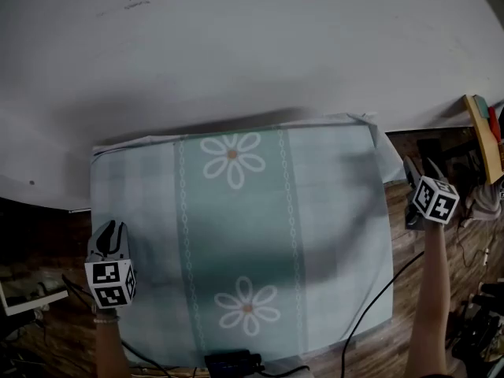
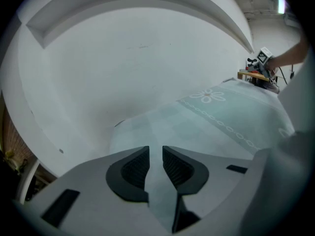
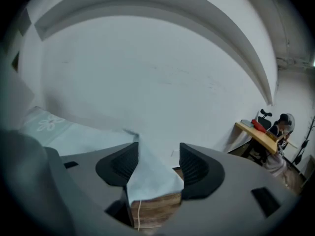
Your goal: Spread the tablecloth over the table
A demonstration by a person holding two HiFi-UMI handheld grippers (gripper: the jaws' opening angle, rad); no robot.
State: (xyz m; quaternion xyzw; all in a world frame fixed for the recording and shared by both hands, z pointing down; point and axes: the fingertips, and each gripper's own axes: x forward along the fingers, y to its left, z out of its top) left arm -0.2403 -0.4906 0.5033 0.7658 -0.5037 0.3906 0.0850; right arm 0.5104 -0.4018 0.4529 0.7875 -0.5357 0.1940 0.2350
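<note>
Your left gripper (image 2: 155,152) has its jaws a narrow gap apart, with the tablecloth (image 1: 236,235) running between them but not pinched. Your right gripper (image 3: 158,150) stands with its jaws wide, a loose corner of the cloth lying between them untouched. The cloth lies flat over the desk, which it hides wholly, and it hangs off both sides.

The risk is probably at the left: the gap is so slim that a ribbed pad (image 2: 135,168) could catch the cloth as you back away and drag it askew. On the right, a sideways swing could hook that free corner and lift it. Pull straight back, both sides.

Behind the desk rises a plain white wall (image 1: 236,38). Below is a wooden plank floor (image 1: 403,242) with dark cables (image 1: 370,305) trailing near you. Far off to the right a person (image 3: 283,124) sits at another desk (image 3: 258,134).
</note>
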